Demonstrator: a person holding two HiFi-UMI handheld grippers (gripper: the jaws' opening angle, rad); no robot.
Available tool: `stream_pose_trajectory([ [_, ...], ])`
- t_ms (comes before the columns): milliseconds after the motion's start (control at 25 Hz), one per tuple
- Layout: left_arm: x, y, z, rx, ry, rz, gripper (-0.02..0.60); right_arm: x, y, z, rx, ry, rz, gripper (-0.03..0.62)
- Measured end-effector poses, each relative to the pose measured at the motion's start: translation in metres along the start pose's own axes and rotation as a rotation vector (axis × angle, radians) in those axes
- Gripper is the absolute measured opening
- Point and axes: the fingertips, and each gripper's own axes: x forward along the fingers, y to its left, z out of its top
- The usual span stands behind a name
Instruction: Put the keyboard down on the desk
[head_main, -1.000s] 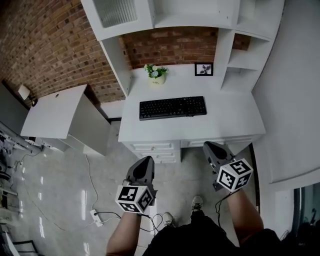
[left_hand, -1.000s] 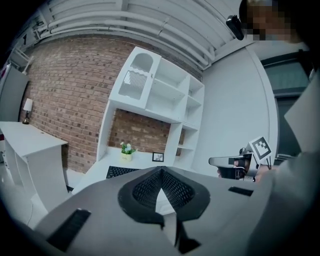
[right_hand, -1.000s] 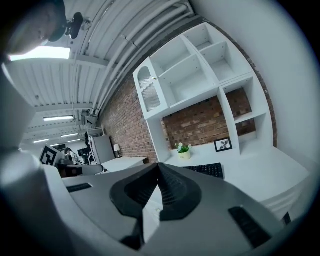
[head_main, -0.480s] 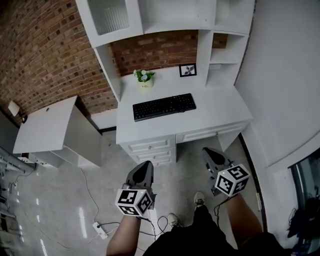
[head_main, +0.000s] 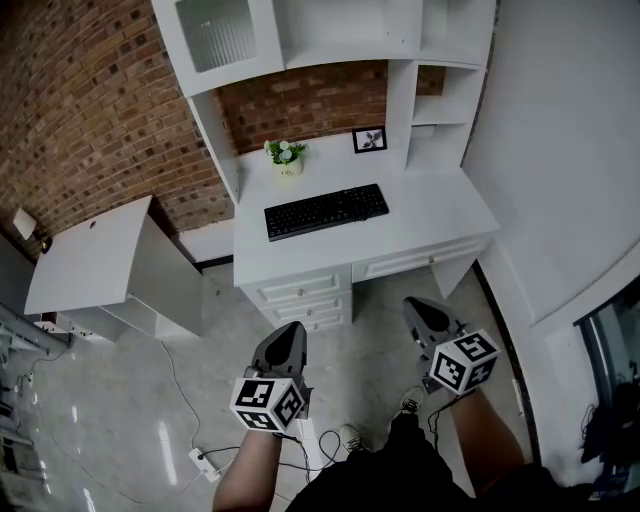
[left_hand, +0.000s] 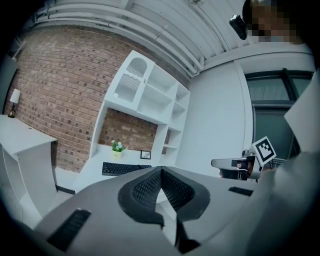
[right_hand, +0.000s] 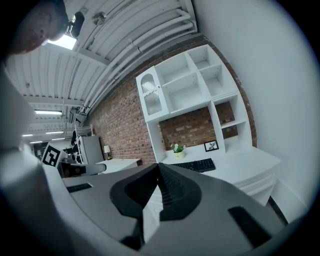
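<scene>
A black keyboard (head_main: 326, 211) lies flat on the white desk (head_main: 440, 215), in front of a small potted plant (head_main: 286, 156). The keyboard (left_hand: 126, 168) also shows far off in the left gripper view, and the keyboard (right_hand: 195, 165) in the right gripper view. My left gripper (head_main: 291, 332) hangs over the floor well short of the desk, jaws shut and empty. To its right my right gripper (head_main: 417, 307) is likewise shut with nothing in it. Both point toward the desk drawers.
A framed picture (head_main: 369, 139) stands at the back of the desk under white shelves (head_main: 340, 35). A lower white side table (head_main: 90, 255) sits to the left by the brick wall. A power strip (head_main: 205, 462) and cables lie on the glossy floor.
The view has drawn back from the desk, which now sits a little smaller and further left. Both grippers stay shut and low in front of the person.
</scene>
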Motion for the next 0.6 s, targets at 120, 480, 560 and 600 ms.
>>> stream_pose_trajectory([
  [120, -0.002, 0.000, 0.001, -0.001, -0.006, 0.000, 0.017, 0.001, 0.004, 0.001, -0.008, 0.001, 0.007, 0.017],
  [480, -0.011, -0.004, 0.000, -0.006, -0.012, 0.001, 0.017, -0.008, 0.011, 0.001, -0.020, -0.004, 0.017, 0.017],
  [560, -0.013, -0.006, -0.001, -0.006, -0.012, 0.001, 0.017, -0.010, 0.011, 0.001, -0.020, -0.004, 0.016, 0.017],
  [600, -0.014, -0.007, -0.002, -0.007, -0.012, 0.001, 0.017, -0.012, 0.011, 0.001, -0.020, -0.004, 0.016, 0.017],
])
